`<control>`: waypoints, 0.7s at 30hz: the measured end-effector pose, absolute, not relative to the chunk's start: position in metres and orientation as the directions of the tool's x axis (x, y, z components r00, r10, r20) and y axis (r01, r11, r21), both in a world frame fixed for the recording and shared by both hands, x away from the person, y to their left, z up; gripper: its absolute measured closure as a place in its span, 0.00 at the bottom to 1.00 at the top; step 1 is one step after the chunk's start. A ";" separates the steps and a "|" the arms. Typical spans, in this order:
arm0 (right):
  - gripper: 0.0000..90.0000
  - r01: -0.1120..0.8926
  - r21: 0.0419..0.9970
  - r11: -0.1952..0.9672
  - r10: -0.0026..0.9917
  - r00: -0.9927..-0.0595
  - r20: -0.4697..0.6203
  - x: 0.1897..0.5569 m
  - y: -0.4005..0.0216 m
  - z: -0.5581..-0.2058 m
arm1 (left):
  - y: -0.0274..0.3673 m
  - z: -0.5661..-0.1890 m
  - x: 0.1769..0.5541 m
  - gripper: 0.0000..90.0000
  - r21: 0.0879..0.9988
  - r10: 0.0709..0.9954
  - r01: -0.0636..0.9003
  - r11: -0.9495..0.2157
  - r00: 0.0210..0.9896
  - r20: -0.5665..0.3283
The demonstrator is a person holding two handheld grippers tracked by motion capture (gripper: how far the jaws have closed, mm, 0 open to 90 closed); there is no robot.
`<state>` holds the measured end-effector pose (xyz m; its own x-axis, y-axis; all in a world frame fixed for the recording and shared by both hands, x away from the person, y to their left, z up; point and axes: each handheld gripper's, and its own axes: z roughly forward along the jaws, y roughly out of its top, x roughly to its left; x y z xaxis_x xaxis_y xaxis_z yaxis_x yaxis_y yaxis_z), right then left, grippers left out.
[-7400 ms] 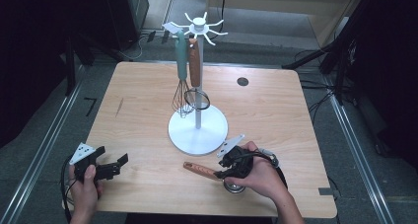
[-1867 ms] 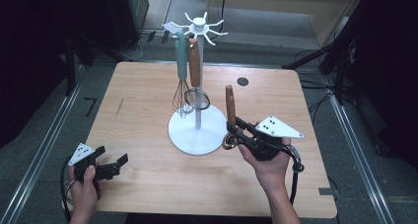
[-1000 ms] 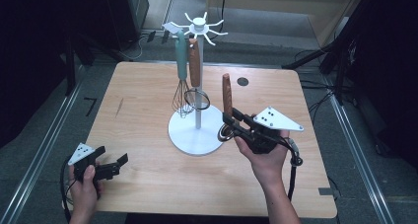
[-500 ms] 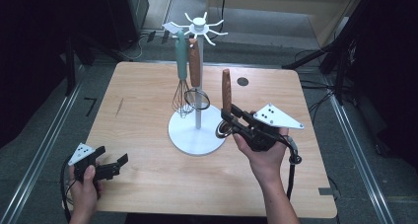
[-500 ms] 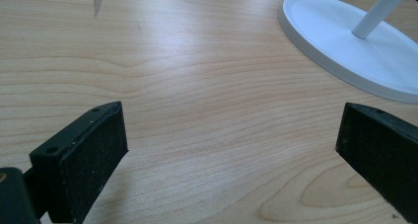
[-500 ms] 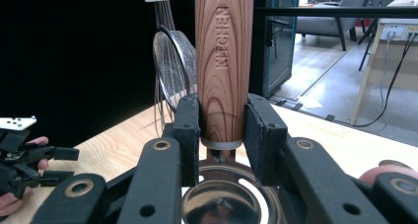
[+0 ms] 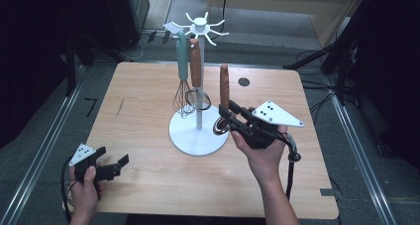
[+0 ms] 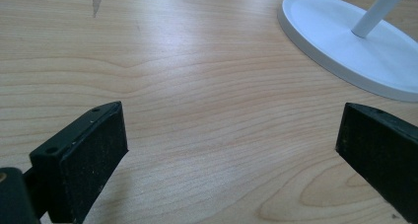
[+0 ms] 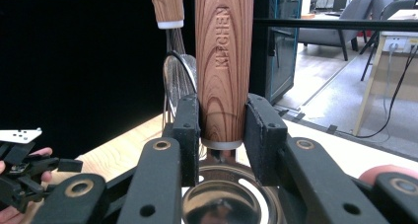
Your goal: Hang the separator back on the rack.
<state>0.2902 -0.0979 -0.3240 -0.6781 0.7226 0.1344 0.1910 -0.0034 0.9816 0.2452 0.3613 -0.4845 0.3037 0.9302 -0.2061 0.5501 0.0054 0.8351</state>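
Observation:
My right gripper (image 7: 229, 117) is shut on a wooden-handled ladle (image 7: 224, 86), held upright just right of the white rack's pole (image 7: 199, 106). Its metal bowl (image 7: 220, 127) hangs below the jaws, over the rack's round base (image 7: 190, 138). In the right gripper view both pads (image 9: 187, 130) press the handle (image 9: 224, 61) just above the steel bowl (image 9: 226, 204). My left gripper (image 7: 111, 163) rests open at the table's front left. In its own view the left gripper (image 8: 231, 150) has bare wood between its jaws.
A teal-handled whisk (image 7: 182, 61) and a wooden-handled utensil (image 7: 195, 64) hang from the rack's hooks (image 7: 200, 24). A dark round hole (image 7: 243, 81) sits in the table at the back right. The rack base (image 8: 345, 51) lies ahead of the left gripper.
The right gripper picked the ladle up from the table front, turned it handle-up and brought it up and left toward the rack. Over the last second it barely shifted. The left gripper stayed put.

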 end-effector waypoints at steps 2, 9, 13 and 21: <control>0.79 0.192 0.981 -0.006 0.723 -0.677 0.137 0.292 -0.097 -0.323 | 0.361 -0.485 0.245 0.00 0.835 0.931 0.551 0.005 0.303 -0.206; 0.79 0.183 0.983 -0.010 0.724 -0.677 0.133 0.293 -0.097 -0.320 | 0.361 -0.485 0.245 0.00 0.835 0.930 0.550 0.003 0.306 -0.204; 0.79 0.179 0.984 -0.013 0.728 -0.673 0.132 0.294 -0.097 -0.317 | 0.361 -0.484 0.245 0.00 0.836 0.931 0.549 0.000 0.306 -0.201; 0.79 0.160 0.987 -0.020 0.728 -0.674 0.124 0.296 -0.094 -0.304 | 0.361 -0.485 0.245 0.00 0.835 0.930 0.550 -0.001 0.306 -0.201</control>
